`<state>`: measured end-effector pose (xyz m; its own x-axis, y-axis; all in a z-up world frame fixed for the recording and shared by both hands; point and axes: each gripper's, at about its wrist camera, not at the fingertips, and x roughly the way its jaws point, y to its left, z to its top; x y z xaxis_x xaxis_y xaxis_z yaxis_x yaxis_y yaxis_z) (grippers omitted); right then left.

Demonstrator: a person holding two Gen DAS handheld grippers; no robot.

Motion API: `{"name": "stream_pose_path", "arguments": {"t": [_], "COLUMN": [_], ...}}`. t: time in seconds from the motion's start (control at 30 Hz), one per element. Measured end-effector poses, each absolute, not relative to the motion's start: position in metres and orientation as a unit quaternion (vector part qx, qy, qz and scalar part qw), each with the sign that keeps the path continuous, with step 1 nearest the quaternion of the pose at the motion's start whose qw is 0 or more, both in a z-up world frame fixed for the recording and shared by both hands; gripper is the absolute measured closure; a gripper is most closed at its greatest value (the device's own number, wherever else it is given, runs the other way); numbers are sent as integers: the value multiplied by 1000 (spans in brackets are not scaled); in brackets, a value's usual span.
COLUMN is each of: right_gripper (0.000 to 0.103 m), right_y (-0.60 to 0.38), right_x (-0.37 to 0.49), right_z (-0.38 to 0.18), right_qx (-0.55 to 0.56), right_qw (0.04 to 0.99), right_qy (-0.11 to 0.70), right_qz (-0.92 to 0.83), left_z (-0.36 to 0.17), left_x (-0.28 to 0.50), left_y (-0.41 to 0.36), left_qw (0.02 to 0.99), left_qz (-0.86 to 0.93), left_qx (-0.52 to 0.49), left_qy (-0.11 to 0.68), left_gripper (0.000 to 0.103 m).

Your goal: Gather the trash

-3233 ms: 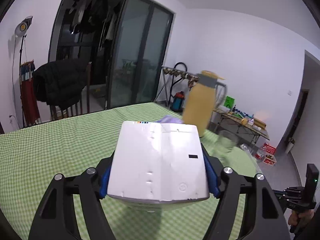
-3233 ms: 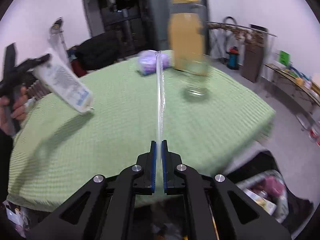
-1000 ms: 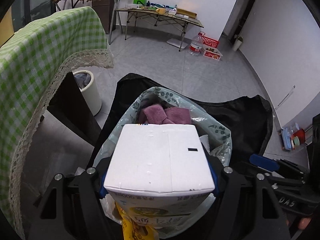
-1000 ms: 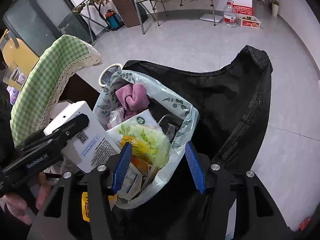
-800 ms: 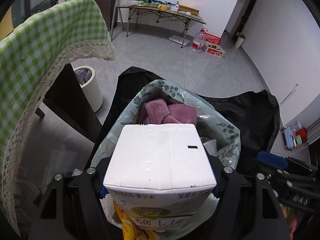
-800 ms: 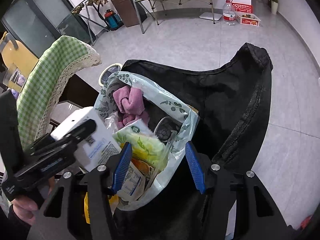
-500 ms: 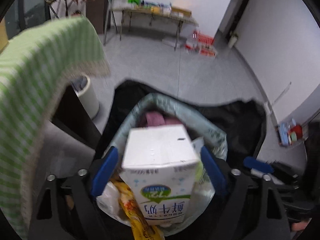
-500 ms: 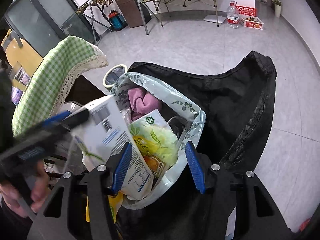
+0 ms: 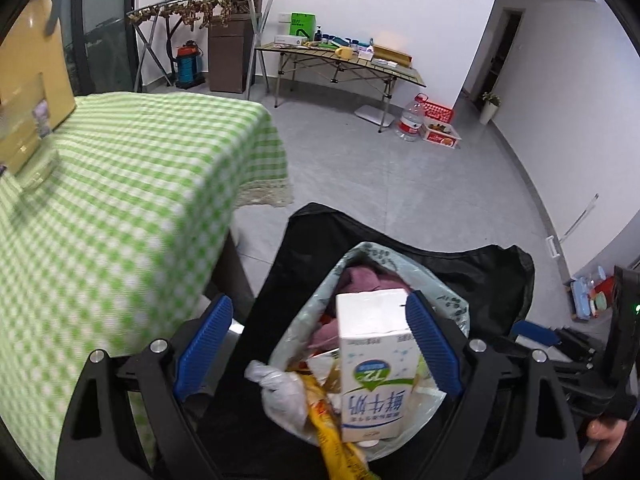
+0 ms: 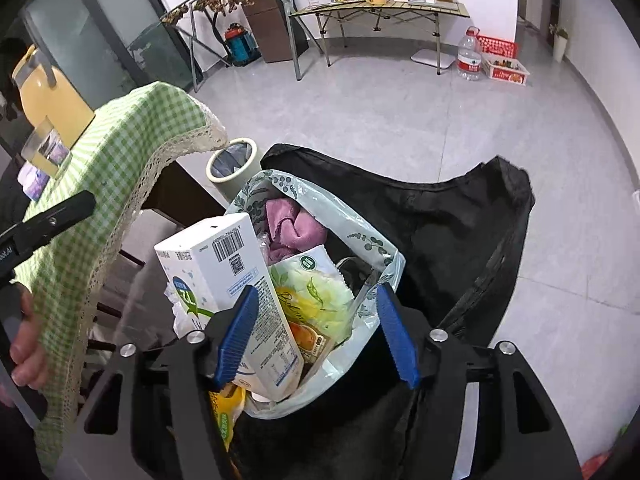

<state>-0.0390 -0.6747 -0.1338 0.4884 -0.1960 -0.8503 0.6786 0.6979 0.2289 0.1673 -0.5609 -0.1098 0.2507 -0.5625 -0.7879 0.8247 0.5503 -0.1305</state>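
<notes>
I am looking down past my left hand-held gripper (image 9: 320, 344), whose blue pads are standing wide apart, having just been opening, with nothing pressed between them; the milk carton (image 9: 374, 364) is showing between them but sitting free, upside down in the trash bag (image 9: 452, 308). My right hand-held gripper (image 10: 316, 332) is also gaping, its jaws having just been opening a little further, and nothing is being pinched; its left pad is crossing in front of the carton (image 10: 236, 292) in that view, though I cannot tell whether it is touching. The carton is leaning in the left part of the bag (image 10: 356, 224), beside a green and yellow snack packet (image 10: 316, 292), with a purple cloth (image 10: 290, 226) lying behind them toward the far rim. The printed bag is sitting inside an open black bag (image 10: 460, 232) on the grey floor (image 10: 400, 120). To the left, the desk (image 9: 120, 184) with its green checked cloth is carrying a yellow jug (image 10: 52, 96). A small round bin (image 10: 232, 164) is standing just beyond the bags. Farther off, a folding table (image 9: 340, 60) loaded with small items is standing against the white wall, with a water bottle (image 9: 410, 120) and red basket (image 9: 438, 110) beside it.
</notes>
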Motion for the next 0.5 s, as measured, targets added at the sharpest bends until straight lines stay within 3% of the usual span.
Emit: {"name": "stream_pose_path", "arguments": {"t": [0.5], "right_gripper": [35], "right_y": [-635], "right_x": [-19], "right_z": [-39], "right_qx": [163], "right_qw": [845], "right_qy": [415], "right_qz": [-295], "left_z": [-31], "left_x": [163], "left_y": [-468], "left_qw": [801], "left_qz": [-482], "left_qx": [99], "left_qy": [341], "left_gripper": [13]}}
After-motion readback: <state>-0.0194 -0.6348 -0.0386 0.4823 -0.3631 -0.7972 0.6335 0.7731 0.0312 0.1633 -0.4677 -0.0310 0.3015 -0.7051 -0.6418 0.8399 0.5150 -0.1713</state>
